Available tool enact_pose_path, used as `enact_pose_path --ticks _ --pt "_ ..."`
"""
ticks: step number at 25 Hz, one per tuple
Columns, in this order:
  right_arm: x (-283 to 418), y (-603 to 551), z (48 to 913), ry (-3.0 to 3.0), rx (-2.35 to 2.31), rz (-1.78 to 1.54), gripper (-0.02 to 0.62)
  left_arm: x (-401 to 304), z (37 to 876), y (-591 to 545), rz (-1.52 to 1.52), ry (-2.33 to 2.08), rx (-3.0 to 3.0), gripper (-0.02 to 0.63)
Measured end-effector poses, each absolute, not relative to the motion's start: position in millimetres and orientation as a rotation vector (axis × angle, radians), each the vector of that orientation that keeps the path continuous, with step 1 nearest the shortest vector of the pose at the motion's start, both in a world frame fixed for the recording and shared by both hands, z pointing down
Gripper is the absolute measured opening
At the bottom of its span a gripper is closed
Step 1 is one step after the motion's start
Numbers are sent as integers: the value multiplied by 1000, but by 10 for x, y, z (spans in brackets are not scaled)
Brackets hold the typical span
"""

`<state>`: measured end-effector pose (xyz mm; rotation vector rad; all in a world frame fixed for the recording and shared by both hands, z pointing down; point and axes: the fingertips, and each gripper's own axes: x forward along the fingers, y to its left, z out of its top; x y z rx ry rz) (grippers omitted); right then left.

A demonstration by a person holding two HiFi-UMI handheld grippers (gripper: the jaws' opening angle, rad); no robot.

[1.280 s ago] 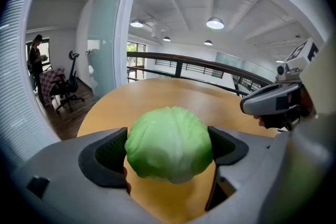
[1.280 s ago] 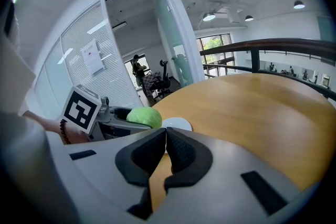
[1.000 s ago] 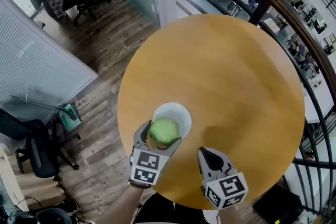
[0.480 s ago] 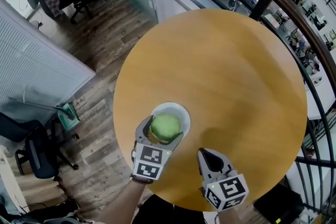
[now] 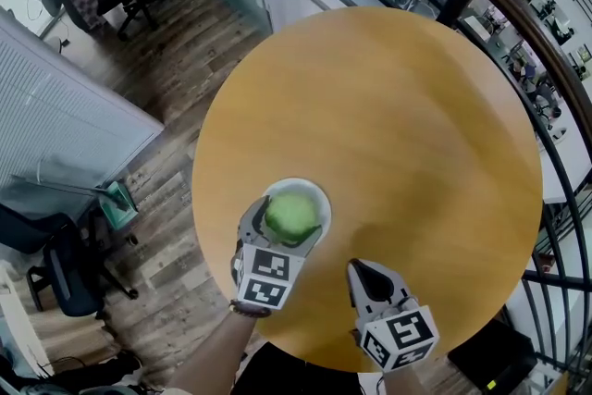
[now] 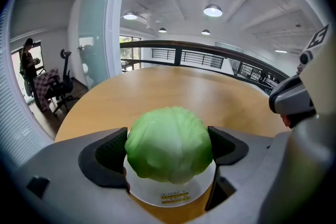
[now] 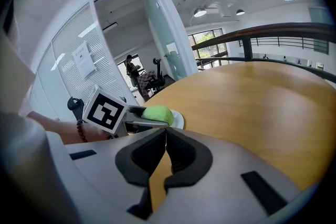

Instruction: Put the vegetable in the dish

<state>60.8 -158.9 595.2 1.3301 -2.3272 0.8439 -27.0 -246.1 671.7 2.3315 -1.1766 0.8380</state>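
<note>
A round green cabbage [image 5: 291, 214] hangs over the small white dish [image 5: 314, 195] near the round table's front left edge. My left gripper [image 5: 289, 219] is shut on the cabbage, one jaw on each side. In the left gripper view the cabbage [image 6: 169, 144] fills the gap between the jaws, and the dish [image 6: 173, 195] lies right under it. My right gripper [image 5: 368, 272] is shut with nothing in it, above the table's front edge to the right of the dish. In the right gripper view the cabbage [image 7: 157, 113] and dish [image 7: 177, 120] show to the left.
The round wooden table [image 5: 407, 134] bears only the dish. A dark curved railing [image 5: 499, 5] runs behind and to the right of it. Wooden floor and office chairs [image 5: 65, 277] lie to the left, far below table height.
My left gripper has carried the cabbage a little forward, so it now hangs over the dish's middle. The right gripper has stayed put.
</note>
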Motion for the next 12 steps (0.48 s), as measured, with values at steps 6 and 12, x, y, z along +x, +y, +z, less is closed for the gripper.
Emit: enact_pose_path --ticks 6,12 --pt "635 -1648 5992 -2331 1339 867 25 -246 6792 -2469 901 -1165 2327 474" --pt "617 -1666 5993 -2336 1334 873 25 -240 6832 -2442 958 -1158 2330 474"
